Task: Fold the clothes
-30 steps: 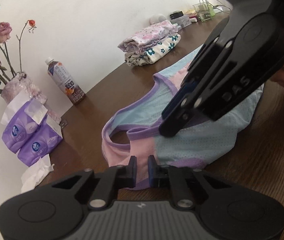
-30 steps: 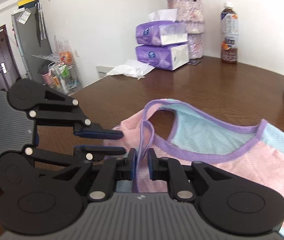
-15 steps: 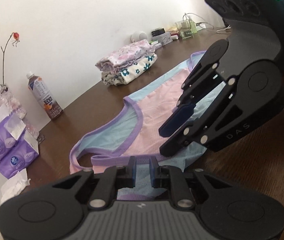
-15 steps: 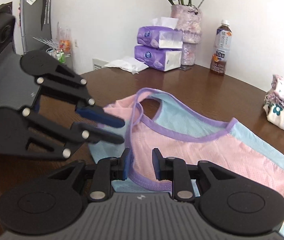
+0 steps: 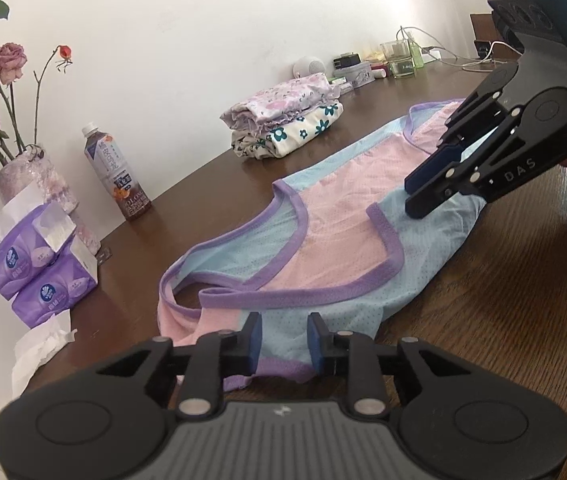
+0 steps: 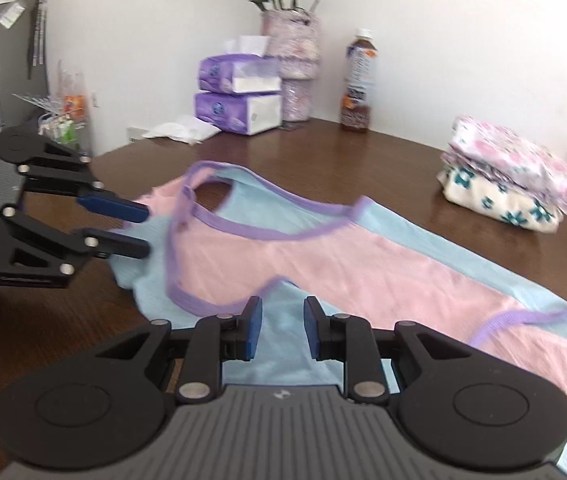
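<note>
Garment (image 5: 335, 216) is lying folded lengthwise along the desk's (image 5: 523, 280) near edge — both grippers, left (image 5: 282, 340) and right (image 6: 278, 329), are hovering part-open, holding nothing.

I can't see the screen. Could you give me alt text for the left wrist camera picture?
A pink and blue tank top with purple trim lies spread flat on a brown wooden table, with the left gripper open over its near edge and the right gripper hovering over its far side. Behind it sit folded clothes, a drink bottle and tissue packs.
</note>
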Demonstrator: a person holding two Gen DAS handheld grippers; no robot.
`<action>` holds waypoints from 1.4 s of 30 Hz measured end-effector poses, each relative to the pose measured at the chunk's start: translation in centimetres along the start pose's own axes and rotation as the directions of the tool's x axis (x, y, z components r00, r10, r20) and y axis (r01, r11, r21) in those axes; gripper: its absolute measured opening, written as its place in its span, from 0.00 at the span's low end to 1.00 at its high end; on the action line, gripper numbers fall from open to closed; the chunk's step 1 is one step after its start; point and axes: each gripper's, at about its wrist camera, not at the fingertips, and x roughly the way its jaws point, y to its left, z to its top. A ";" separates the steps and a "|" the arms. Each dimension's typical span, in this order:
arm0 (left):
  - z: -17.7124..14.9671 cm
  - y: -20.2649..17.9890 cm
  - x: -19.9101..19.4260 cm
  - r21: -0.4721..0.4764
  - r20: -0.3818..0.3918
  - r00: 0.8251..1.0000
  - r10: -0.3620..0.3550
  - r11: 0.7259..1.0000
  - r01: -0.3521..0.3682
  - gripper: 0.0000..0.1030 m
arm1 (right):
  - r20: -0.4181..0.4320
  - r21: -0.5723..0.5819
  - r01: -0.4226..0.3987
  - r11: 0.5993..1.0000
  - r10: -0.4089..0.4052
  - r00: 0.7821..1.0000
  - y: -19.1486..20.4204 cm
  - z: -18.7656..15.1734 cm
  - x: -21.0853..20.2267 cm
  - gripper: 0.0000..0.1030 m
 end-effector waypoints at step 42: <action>1.6 -2.9 -0.1 -0.202 -0.024 0.997 -0.077 0.977 0.071 0.23 | -0.024 0.219 0.239 0.946 -0.240 0.970 -13.1 -9.0 -9.7 0.30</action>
